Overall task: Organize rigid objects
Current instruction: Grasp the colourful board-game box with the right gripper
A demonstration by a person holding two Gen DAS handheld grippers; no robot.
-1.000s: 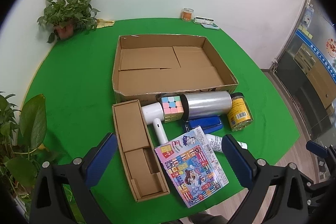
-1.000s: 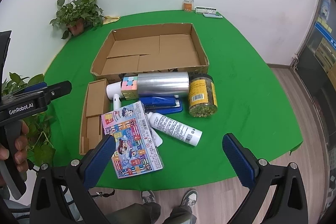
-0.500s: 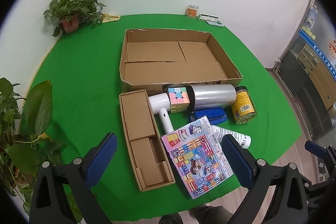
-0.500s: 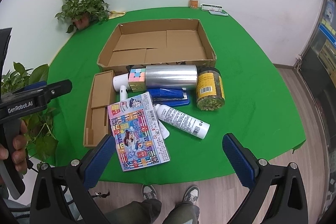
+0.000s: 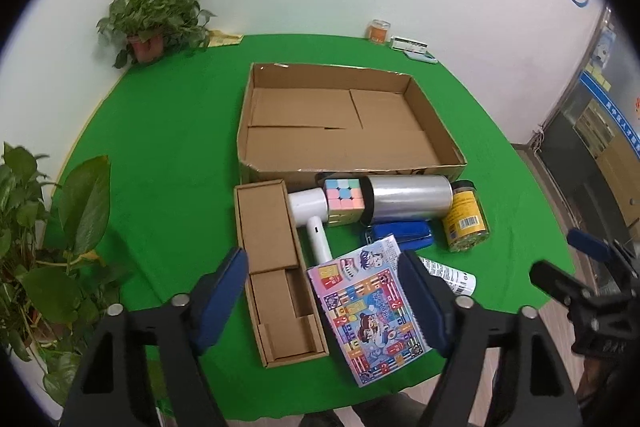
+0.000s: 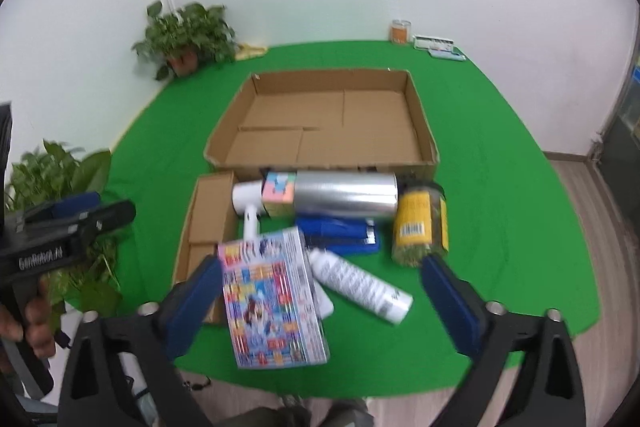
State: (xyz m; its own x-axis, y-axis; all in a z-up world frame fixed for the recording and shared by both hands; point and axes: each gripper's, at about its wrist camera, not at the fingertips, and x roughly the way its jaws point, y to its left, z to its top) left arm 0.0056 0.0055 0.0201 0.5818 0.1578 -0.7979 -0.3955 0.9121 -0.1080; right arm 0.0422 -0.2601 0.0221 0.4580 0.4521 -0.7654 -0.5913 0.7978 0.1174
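1. The large cardboard box [image 5: 348,131] sits open-topped near the middle of the green tabletop [image 5: 160,147], nothing inside it but its own bottom flaps.
2. Just in front of its near wall lie the loose things: a silver cylinder [image 5: 408,198] on its side, a pastel puzzle cube [image 5: 344,195] at its left end, and a white hair dryer [image 5: 312,215] left of the cube.
3. A yellow-labelled jar [image 5: 466,217] lies at the cylinder's right end; a blue stapler [image 5: 400,233] lies just in front of the cylinder.
4. Nearer still, a colourful flat game box [image 5: 368,307] partly covers a white spray bottle [image 5: 448,273].
5. A long narrow cardboard tray [image 5: 276,263] lies left of the dryer, open side up.
6. The left tongs [image 5: 322,301] hang above the tray and game box; their jaws have just been narrowing, yet stay apart with nothing gripped.
7. The right tongs [image 6: 320,301] are spread wide above the game box and bottle, grasping nothing.
8. Potted plants [image 5: 156,15] stand at the tabletop's far left corner.
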